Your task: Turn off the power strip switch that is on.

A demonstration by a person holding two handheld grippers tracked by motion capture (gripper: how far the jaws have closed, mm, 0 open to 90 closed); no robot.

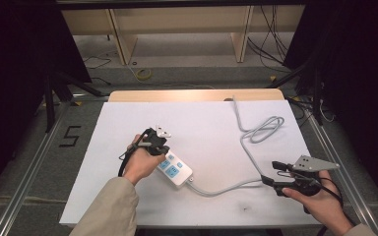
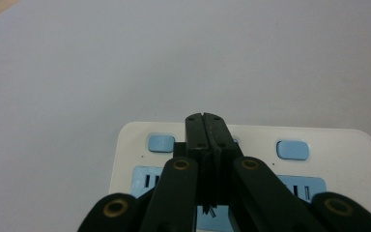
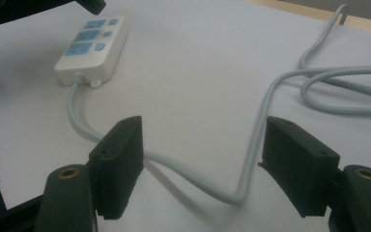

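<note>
The big white table sheet point(image 1: 202, 123) has lots of room, the left gripper point(image 1: 156, 141) is pressed together over the white-and-blue power strip point(image 1: 174, 169), maybe touching it, and the right gripper point(image 1: 277, 178) is spread wide around its grey cord point(image 3: 193, 169).

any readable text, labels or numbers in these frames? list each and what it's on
"5": a dark mark on the grey floor left of the table.
Power strip: small marks on its blue buttons in the high view, too small to read; no legible print in either gripper view.
Nothing else readable.

Tongs point(image 3: 205, 164) spread, grey cord point(image 3: 251, 145) between
</note>
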